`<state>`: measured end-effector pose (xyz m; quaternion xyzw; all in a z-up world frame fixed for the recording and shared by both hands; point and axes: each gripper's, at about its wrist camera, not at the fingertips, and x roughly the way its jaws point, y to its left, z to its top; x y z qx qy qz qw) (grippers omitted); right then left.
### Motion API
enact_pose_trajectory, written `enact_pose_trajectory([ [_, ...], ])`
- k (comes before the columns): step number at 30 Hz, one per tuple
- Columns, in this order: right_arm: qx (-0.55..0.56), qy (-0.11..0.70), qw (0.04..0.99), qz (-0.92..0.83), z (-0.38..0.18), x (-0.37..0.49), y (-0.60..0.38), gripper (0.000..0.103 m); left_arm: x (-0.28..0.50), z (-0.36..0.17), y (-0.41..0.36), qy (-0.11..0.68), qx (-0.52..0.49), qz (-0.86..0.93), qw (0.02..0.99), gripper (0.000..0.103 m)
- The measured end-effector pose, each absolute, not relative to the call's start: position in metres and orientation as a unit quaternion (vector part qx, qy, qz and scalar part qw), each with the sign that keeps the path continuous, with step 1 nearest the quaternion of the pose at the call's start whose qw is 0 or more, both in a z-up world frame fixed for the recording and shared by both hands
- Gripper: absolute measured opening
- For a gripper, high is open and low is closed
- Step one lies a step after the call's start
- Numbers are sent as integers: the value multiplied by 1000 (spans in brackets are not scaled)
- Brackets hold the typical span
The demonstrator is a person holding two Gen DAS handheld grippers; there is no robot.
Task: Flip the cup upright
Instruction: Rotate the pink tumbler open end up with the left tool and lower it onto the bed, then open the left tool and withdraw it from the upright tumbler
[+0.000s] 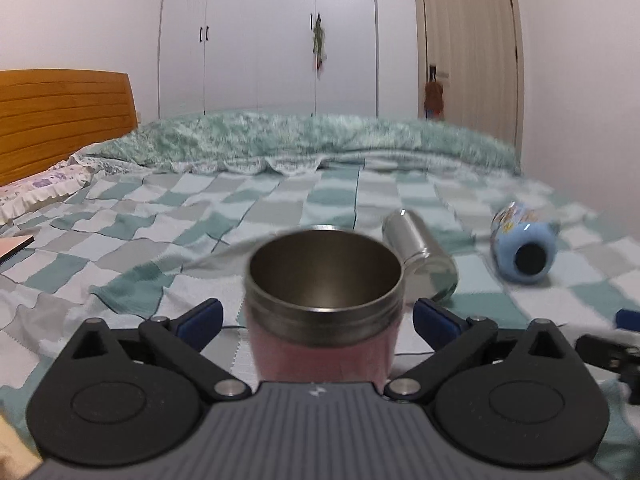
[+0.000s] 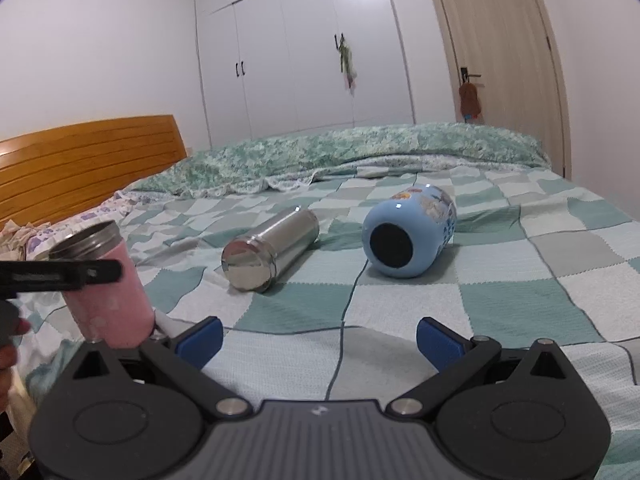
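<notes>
A pink cup (image 1: pixel 322 344) with a steel rim stands upright on the bed, mouth up, between the fingers of my left gripper (image 1: pixel 318 320). The jaws are open and the blue pads stand apart from the cup's sides. The cup also shows in the right wrist view (image 2: pixel 108 296) at the left, slightly tilted, with the left gripper's black finger (image 2: pixel 60 276) across it. My right gripper (image 2: pixel 320 340) is open and empty above the checked blanket. A steel cup (image 2: pixel 272 248) and a light blue cup (image 2: pixel 408 236) lie on their sides further out.
The bed has a green-and-white checked blanket (image 2: pixel 500 288), a rolled green quilt (image 2: pixel 360 148) at the far side, a pillow (image 1: pixel 40 188) and a wooden headboard (image 2: pixel 80 160) at the left. White wardrobes and a door stand behind.
</notes>
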<state>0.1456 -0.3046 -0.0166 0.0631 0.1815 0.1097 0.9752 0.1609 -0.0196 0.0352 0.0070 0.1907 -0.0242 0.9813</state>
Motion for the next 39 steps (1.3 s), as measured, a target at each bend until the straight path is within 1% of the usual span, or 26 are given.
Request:
enact_pose_trajectory([
  [7, 39, 152, 981, 113, 3, 114, -295, 103, 101, 60, -6, 127, -13, -25, 992, 103],
  [11, 22, 140, 983, 118, 16, 86, -288, 103, 76, 63, -9, 112, -21, -33, 993, 103],
  [17, -8, 127, 986, 112, 20, 45, -280, 103, 48, 49, -21, 108, -19, -58, 992, 103],
  [27, -45, 102, 992, 60, -8, 1, -278, 103, 19, 8, -42, 103, -8, -70, 992, 103],
  [31, -43, 87, 994, 50, -13, -5, -279, 103, 13, 0, -43, 92, 2, -59, 994, 103],
  [39, -27, 64, 997, 42, -15, -12, -285, 103, 13, -3, -38, 87, -11, -60, 994, 103],
])
